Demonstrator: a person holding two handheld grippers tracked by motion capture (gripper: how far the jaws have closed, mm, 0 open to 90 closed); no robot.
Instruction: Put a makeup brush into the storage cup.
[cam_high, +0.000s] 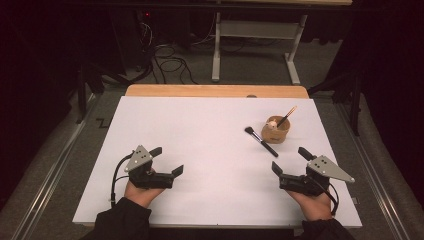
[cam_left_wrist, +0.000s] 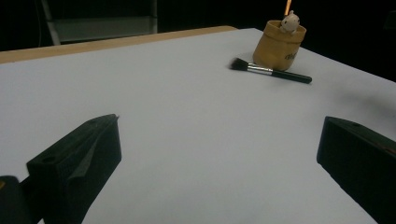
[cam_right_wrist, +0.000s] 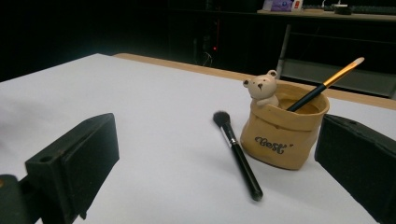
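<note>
Both grippers rest low over the near half of the white table with their jaws spread wide and nothing between them: the left gripper sits toward the table's seven o'clock, the right gripper toward its five o'clock. The work in hand looks to be the black-handled makeup brush, which lies flat on the table just in front of the right gripper, at about eleven o'clock from it in the high view. Its long axis runs on a diagonal there, with the dark bristle head at the far-left end and the handle tip nearest the right gripper. In the right gripper view the makeup brush lies between the two open jaws' lines of sight, handle end closest, so the right hand is plainly the nearer one; from the left gripper the makeup brush lies well apart, out at about one o'clock. Just beside the brush, on its far-right side, stands a tan sack-shaped holder with a small bear figure on its rim and a slim orange-tipped brush leaning inside. Dark script on the holder's front seems to read "Best", though the lettering is too stylised to be sure.
</note>
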